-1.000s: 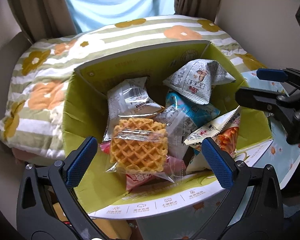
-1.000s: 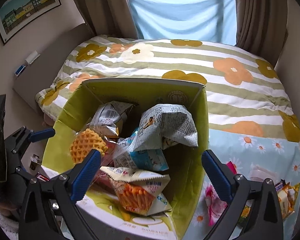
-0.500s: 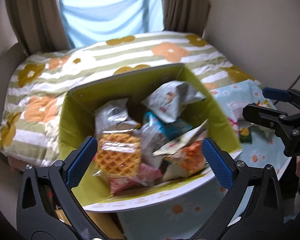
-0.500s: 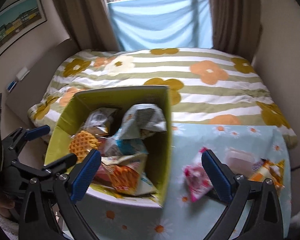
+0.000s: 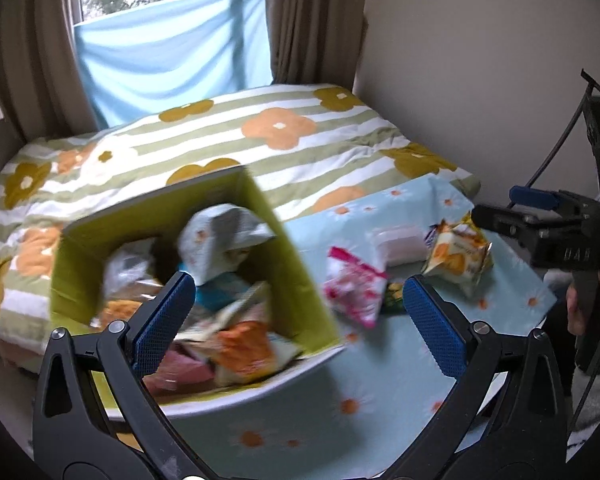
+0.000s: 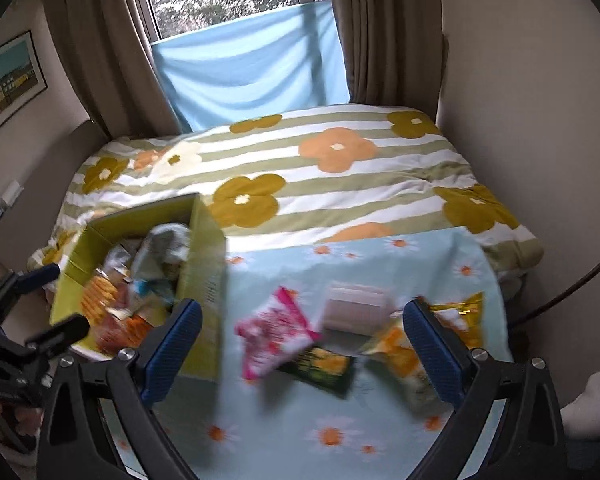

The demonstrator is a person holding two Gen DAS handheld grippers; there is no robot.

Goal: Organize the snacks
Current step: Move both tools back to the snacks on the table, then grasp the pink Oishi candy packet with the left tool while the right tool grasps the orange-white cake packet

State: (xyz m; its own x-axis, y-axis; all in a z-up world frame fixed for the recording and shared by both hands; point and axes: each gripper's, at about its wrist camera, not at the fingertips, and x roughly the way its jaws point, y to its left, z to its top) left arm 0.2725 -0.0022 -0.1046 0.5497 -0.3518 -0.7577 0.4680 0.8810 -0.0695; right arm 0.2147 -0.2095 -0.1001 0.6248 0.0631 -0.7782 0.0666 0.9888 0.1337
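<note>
Left tool [image 5: 298, 308]: jaws spread wide, nothing between them, hovering over the near right part of the green cardboard box [image 5: 288, 264]. Right tool [image 6: 302, 334]: also spread wide and empty, hovering above the loose snacks on the light-blue daisy cloth [image 6: 340, 436].

Box sits at the left end of the cloth-covered surface, open top, packed with snack packets: a grey-white crumpled bag [image 5: 220, 240] on top at the back, an orange-print packet [image 5: 244, 352] at the near edge, a waffle pack [image 6: 94, 300] on the left side. Contents are motion-blurred, so finer detail is unreadable.

Outside the box, to its right on the cloth: a pink-and-white packet [image 6: 274, 332] just beside the box wall, overlapping a dark green packet with yellow print [image 6: 320, 366]. Behind them a pale pinkish wrapped pack [image 6: 356, 312]. Farthest right, a yellow-orange foil bag [image 6: 404, 354], partly behind the right tool's right finger.

In the left view the right tool shows at the far right edge, near the yellow-orange bag.

Behind the surface: bed with green-striped flower quilt [image 6: 340, 160], blue cloth [image 6: 244, 64] over the window, brown curtains [image 6: 384, 28].
</note>
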